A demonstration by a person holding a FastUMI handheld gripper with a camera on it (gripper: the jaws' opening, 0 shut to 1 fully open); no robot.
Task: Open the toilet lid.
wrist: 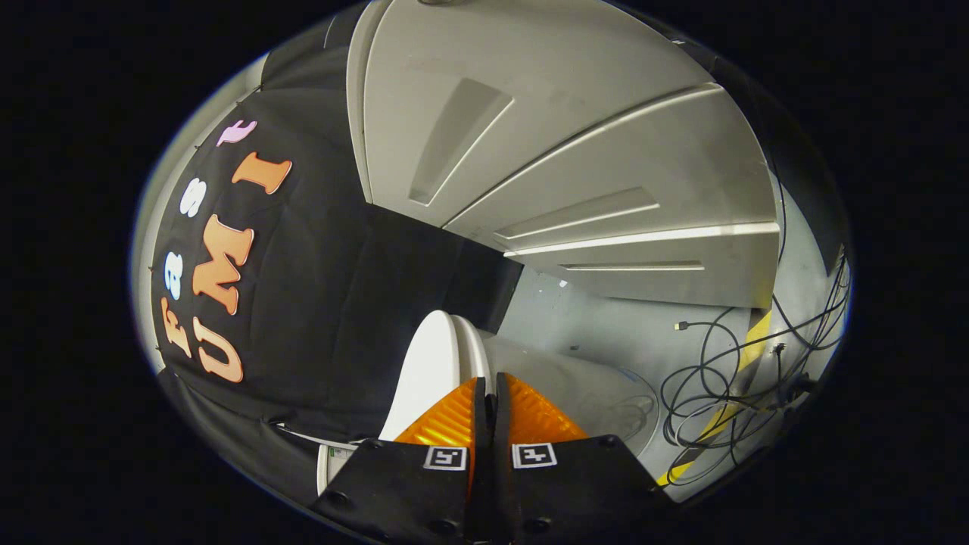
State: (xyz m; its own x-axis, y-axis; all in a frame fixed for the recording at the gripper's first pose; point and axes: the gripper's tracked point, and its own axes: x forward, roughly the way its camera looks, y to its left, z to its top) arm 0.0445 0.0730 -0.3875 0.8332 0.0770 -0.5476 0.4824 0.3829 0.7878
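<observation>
Grey floor (575,325), hand-held gripper (490,382) closed—beside toilet lid (428,363)

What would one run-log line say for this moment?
gripper: shut, holding nothing | toilet lid: raised, just ahead of fingertips | cables: on floor beyond

Wall: black cloth (318,303) draped beside a dark panel (484,280)
Doors: pale grey panelled doors (575,151), lit edges
Floor: grey floor (606,333), yellow-black tape (749,348)
Cables: black cables (719,378) tangled loose on floor
</observation>
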